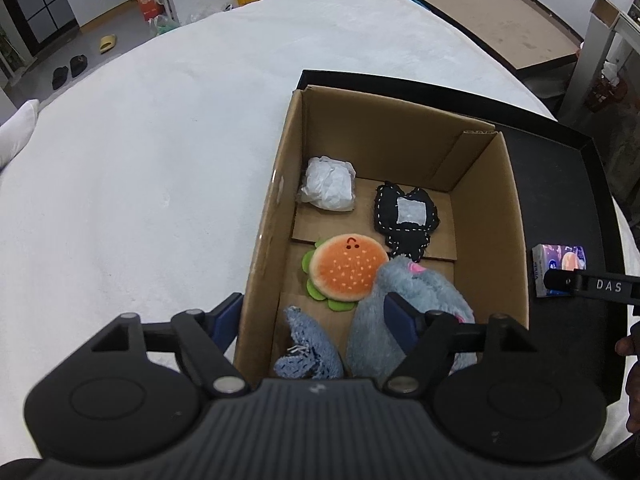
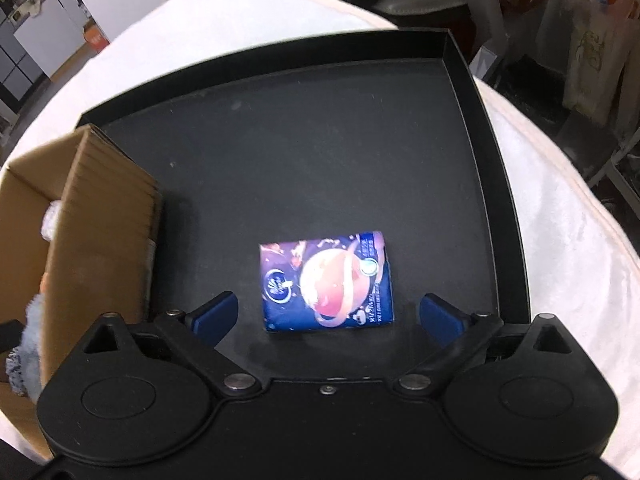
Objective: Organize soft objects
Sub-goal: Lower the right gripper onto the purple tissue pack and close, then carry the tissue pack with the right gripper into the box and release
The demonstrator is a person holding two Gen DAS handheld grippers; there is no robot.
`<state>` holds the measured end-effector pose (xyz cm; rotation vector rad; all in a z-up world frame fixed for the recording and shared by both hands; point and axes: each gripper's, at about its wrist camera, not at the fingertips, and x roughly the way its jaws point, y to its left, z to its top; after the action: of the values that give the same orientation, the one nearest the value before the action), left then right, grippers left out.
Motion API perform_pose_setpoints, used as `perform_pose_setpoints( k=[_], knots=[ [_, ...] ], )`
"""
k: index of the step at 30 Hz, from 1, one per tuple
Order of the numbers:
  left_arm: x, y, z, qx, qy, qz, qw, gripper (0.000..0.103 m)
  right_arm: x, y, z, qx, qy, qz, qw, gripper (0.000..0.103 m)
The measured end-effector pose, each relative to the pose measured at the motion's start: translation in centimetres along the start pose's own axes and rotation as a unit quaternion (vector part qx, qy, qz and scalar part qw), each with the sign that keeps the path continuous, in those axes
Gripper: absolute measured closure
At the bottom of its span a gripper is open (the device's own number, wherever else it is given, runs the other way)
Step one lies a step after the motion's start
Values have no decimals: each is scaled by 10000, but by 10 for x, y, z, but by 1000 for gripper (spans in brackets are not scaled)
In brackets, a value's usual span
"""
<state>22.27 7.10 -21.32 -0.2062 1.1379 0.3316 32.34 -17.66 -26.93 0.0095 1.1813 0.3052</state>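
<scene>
the tissue pack (image 2: pixel 326 282) is framed between the widely spread fingers (image 2: pixel 216 312) of the right gripper (image 2: pixel 328 312); if closed off-centre, the slick wrapper could be squeezed out across the black tray (image 2: pixel 320 140). the left gripper (image 1: pixel 316 316) is spread too, nothing held.

My left claw (image 1: pixel 316 322) is matte black with a ribbed grey body, round side housings, silver pivot screws and dark blue pads. My right claw (image 2: pixel 330 314) matches it; white "DAS" lettering marks one of its arms.

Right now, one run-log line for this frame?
left gripper: open over brown cardboard box | right gripper: open above blue tissue pack on black tray | pack ungrasped
</scene>
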Motion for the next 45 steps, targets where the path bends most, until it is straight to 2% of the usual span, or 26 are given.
perform_pose_setpoints(
  k=[2,3,4,5,8,11,20,27,34,45],
  knots=[
    [1,-1,0,6,5,32,10000,28,5,-1,0,9,44,3,10000,5],
    [1,-1,0,6,6,40,10000,28,6,-1,1,8,52,2,10000,10],
    [1,-2,0,3,5,46,10000,28,8,-1,1,-2,45,-14,10000,24],
    [1,-2,0,5,4,54,10000,28,9,-1,1,-25,33,-47,10000,32],
    [1,-3,-1,31,-3,68,10000,28,10,-4,1,97,155,160,9997,34],
    [1,-3,-1,37,-2,61,10000,28,6,-5,0,48,73,87,9999,34],
    [0,3,-2,32,8,-137,9999,28,-14,-5,-2,174,12,218,9996,34],
    [-6,12,-4,-34,-90,-250,9996,28,-43,4,4,120,-238,268,9993,34],
    [-10,25,-7,-150,-209,-351,9991,29,-77,27,15,-172,-557,347,9977,34],
    [-13,44,-8,-261,-379,-550,9974,33,-101,68,27,-595,-701,365,9951,34]
  ],
)
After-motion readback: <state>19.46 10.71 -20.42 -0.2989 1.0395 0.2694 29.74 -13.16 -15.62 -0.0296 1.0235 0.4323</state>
